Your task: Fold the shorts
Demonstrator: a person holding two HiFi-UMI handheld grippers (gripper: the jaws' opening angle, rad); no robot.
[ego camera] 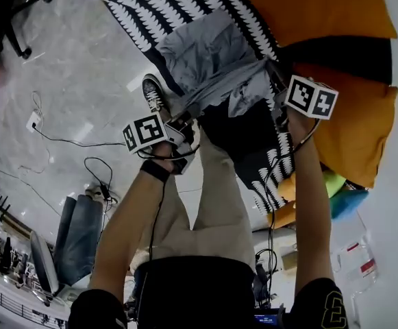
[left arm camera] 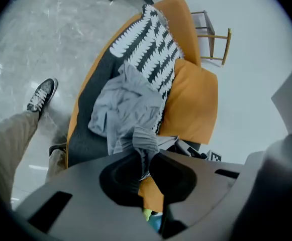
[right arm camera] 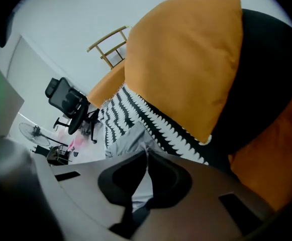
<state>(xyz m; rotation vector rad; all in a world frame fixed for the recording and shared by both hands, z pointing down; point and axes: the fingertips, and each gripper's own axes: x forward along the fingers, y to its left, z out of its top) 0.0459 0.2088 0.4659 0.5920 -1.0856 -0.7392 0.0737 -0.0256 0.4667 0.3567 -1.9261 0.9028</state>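
Note:
Grey shorts hang bunched over a black-and-white patterned throw on an orange sofa. My left gripper is shut on a gathered edge of the shorts, and the cloth is pinched between its jaws. My right gripper is shut on the shorts' other edge, with a thin grey fold caught in its closed jaws. The cloth sags between the two grippers. The lower part of the shorts is hidden behind the grippers.
Orange cushions and a black seat back fill the right side. The person's trouser legs and a shoe stand below the shorts. Cables lie on the floor at left. An office chair and a wooden rack stand further off.

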